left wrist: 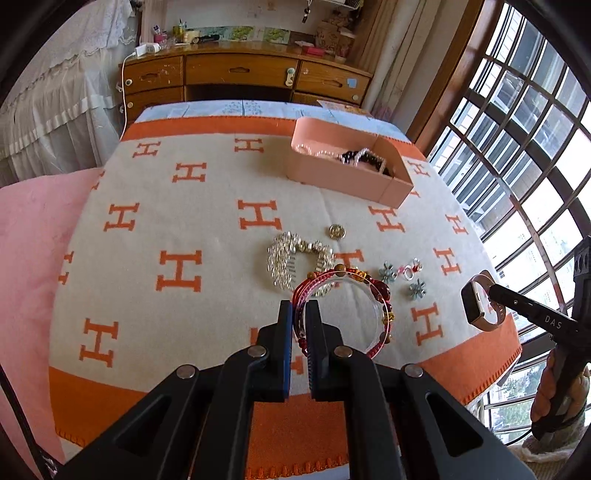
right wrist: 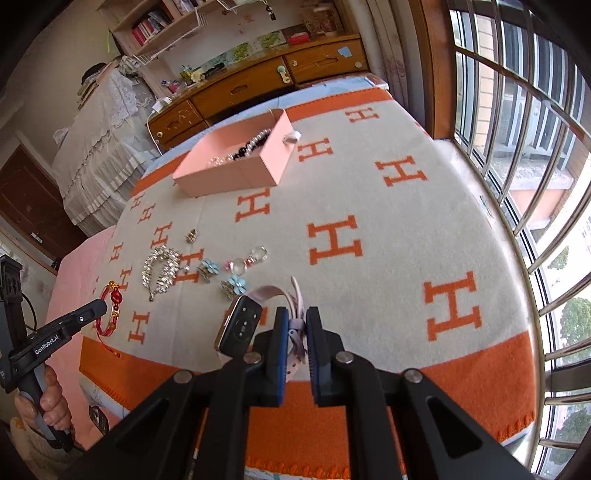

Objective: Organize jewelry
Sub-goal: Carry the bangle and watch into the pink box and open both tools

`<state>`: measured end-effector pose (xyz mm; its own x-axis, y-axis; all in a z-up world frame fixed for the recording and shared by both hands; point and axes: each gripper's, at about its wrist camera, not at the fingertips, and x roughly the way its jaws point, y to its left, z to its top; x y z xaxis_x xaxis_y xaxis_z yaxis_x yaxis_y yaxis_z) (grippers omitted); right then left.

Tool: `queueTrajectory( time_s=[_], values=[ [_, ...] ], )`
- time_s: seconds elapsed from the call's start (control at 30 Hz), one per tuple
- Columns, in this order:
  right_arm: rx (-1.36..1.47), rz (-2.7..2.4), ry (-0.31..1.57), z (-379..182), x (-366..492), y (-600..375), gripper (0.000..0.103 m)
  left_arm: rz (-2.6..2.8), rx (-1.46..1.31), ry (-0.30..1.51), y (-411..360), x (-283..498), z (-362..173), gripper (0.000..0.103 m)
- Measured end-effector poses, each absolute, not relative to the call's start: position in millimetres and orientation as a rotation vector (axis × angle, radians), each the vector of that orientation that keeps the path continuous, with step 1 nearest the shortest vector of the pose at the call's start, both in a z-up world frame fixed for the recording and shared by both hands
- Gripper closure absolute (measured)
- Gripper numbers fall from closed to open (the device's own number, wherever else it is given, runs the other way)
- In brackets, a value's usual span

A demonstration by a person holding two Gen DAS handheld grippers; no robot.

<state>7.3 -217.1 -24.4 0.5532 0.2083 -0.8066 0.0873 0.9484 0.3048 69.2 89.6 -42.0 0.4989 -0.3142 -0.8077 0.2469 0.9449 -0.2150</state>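
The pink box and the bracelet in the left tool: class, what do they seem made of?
Pink box: likely matte card, judging by its thin flat walls and dull surface. Bracelet in the left tool: red cord with glossy red and amber beads, perhaps glass or resin.

A home bedroom. A wooden dresser (left wrist: 240, 74) cluttered with toiletries stands beside lace curtains (left wrist: 55, 85). Bookshelves (right wrist: 155, 26) hang above.

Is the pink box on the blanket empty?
No, the pink box already holds pearl and dark bead strands, seen from the left wrist.
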Motion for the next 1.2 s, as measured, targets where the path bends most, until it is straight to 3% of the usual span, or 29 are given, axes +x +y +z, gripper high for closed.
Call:
queueTrajectory(
  time_s=[0.4, 0.67, 0.87, 1.2],
  values=[
    [0.19, 0.163, 0.689, 117, 61, -202, 0.094, -0.3, 0.032, 0.785, 64, 114, 82, 0.098],
    [0.215, 0.161, 0.65, 163, 138, -202, 0.094, -0.276, 0.077, 0.73, 26, 181, 130, 0.098],
    [0.222, 0.142, 0.747, 133, 204, -196, 0.094, -0.264, 0.122, 0.803, -6, 244, 101, 0.098],
    [0.205, 0.114, 0.985, 20, 271, -187, 0.094, -0.249, 0.163, 1.024, -41, 326, -15, 0.098]
  ],
)
